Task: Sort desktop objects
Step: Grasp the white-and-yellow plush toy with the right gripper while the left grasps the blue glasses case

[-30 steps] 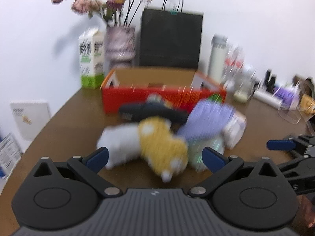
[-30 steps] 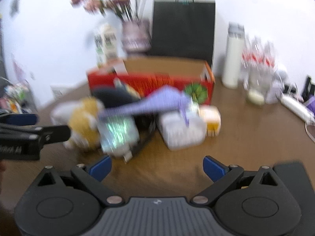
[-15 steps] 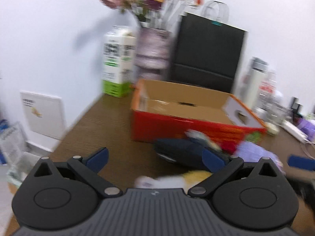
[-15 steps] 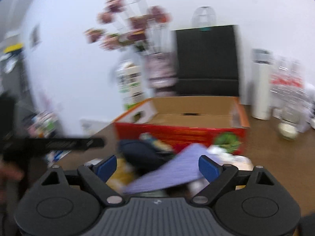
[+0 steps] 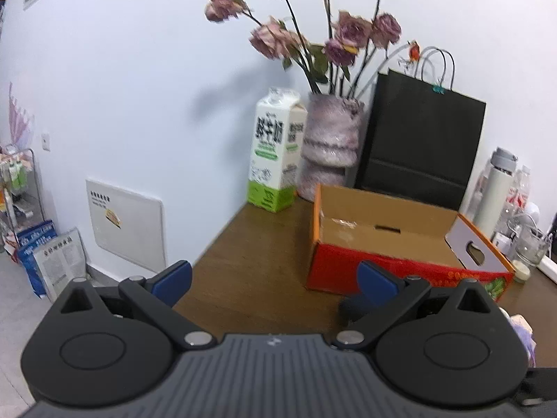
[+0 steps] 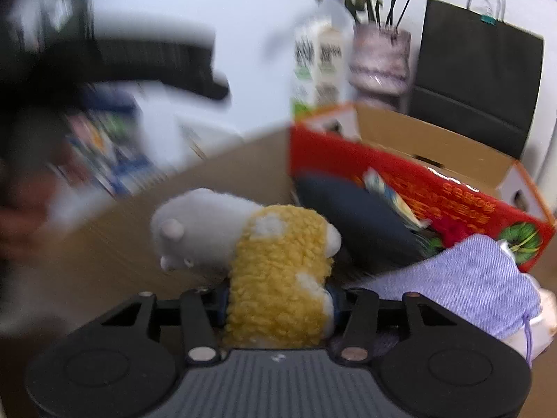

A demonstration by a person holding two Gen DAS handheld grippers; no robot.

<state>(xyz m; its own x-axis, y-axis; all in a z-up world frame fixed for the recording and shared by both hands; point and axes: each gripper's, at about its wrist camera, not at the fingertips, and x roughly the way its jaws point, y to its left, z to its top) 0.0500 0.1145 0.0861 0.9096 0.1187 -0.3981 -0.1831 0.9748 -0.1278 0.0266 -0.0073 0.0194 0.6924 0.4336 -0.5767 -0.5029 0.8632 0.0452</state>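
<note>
Two grippers: right gripper (image 6: 278,304) at bottom centre of its view, left gripper (image 5: 275,280) at bottom of its own view.
Right jaws: have just been closing, now clenched on the yellow fleece body of the plush toy (image 6: 268,271); pads sunk into the pile, grip looks low on the body.
Left jaws: spread wide, nothing between them, only bare bench (image 5: 257,271) ahead.
Toy position: grey head sticks out to frame left of the jaws, unsupported; it lies on the bench just in front of the red box (image 6: 400,181).
Risk 1: soft fleece compresses, so the toy could slide out or droop head-down on lifting.
Risk 2: purple cloth (image 6: 470,285) lies just right of the jaws, touching or nearly; cannot tell if a fold is pinched. Could drag along.
Risk 3: dark navy object (image 6: 362,230) sits between toy and box wall, may get knocked.
Risk 4: box rim is tall; a low carry would catch it.
Far: milk carton (image 5: 276,149) and vase (image 5: 330,149) behind the box, tippable by overshoot.
</note>
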